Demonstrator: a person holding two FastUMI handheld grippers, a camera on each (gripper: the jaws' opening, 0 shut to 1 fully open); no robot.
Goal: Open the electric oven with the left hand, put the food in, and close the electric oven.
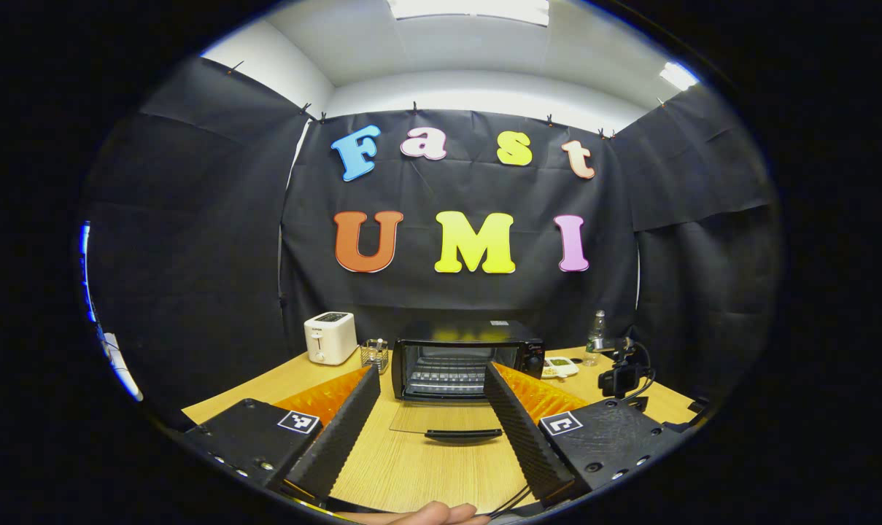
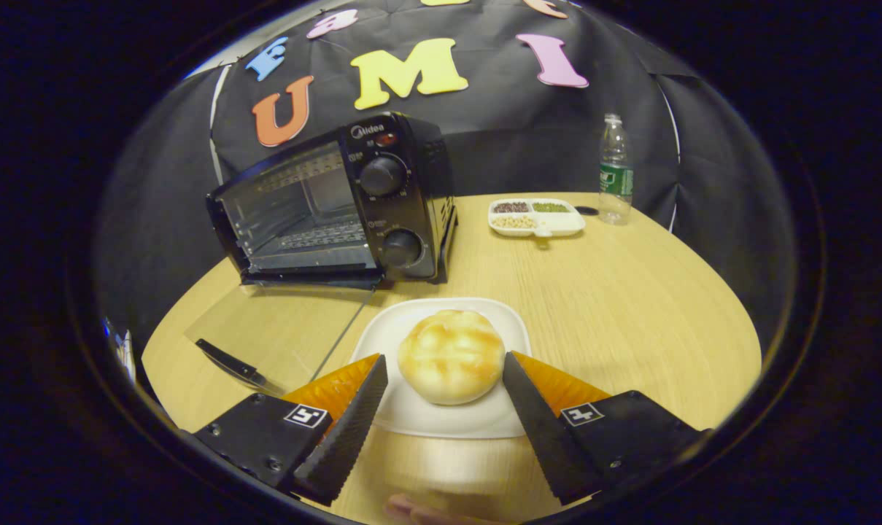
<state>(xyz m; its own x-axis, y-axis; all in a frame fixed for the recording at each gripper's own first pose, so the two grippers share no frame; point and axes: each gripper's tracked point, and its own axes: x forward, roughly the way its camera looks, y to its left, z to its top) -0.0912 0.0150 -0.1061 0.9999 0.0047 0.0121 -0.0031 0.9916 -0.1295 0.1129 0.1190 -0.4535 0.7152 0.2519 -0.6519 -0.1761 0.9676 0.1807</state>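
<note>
Black cloth hangs behind a wooden table. On it sits the electric oven, its glass door lying flat open. A bun rests on a white plate, between the right gripper's wide-apart fingers. The left gripper is also spread apart, holding nothing.

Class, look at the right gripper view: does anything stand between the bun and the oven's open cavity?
Nothing visible does. The bun sits on its white plate; the oven door lies flat, with only bare table between.
</note>
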